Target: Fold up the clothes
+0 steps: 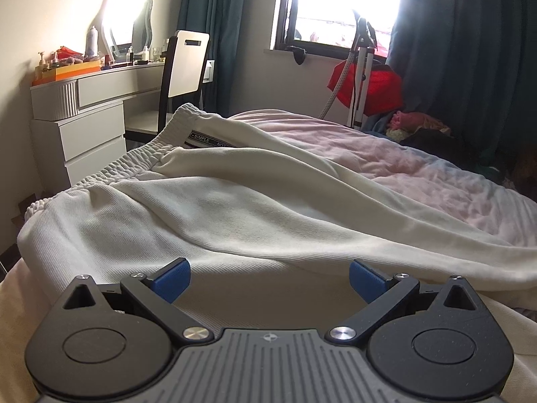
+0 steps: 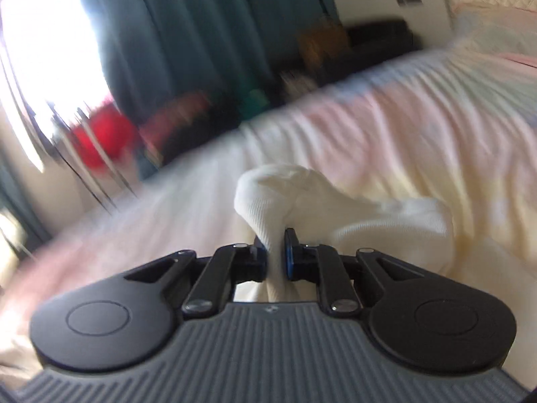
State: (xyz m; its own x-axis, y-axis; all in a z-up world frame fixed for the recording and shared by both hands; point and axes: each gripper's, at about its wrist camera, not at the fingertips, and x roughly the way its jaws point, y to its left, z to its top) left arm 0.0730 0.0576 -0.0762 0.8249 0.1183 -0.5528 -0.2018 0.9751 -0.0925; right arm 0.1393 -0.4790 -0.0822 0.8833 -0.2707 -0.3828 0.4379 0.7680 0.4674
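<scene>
Gripping a bunched fold of the cream sweatpants (image 2: 335, 208) w/ my right gripper (image 2: 276, 255): jaws clenched on the fabric, blue pads (image 2: 289, 252) pressed to either side of the pinch, cloth rising in a knob above them and trailing off to the right. Right wrist view is motion-blurred, so background detail is poor; the part held looks like a leg end, but I cannot confirm.

My left gripper (image 1: 270, 278) is released, jaws spread wide, blue pads (image 1: 174, 280) well apart w/ nothing between them. It sits low over the near edge of the sweatpants (image 1: 201, 208), just short of the fabric's front fold; contact w/ the cloth cannot be told.

Sweatpants lie spread across the bed (image 1: 419, 174), on a pale pink quilted cover. Elastic waistband (image 1: 134, 161) is at the far left, near the bed's edge; an inner label strip w/ the word "SIMPLE" shows just inside it. Legs run rightward, w/ long soft ridges, not flat.

Surroundings, left wrist view: white dressing bench (image 1: 90, 100) w/ drawers and clutter on top, chair (image 1: 186, 67) beside it, window (image 1: 342, 6) w/ dark teal curtains (image 1: 470, 50), red bag (image 1: 369, 87) beyond the bed by a white stand.
</scene>
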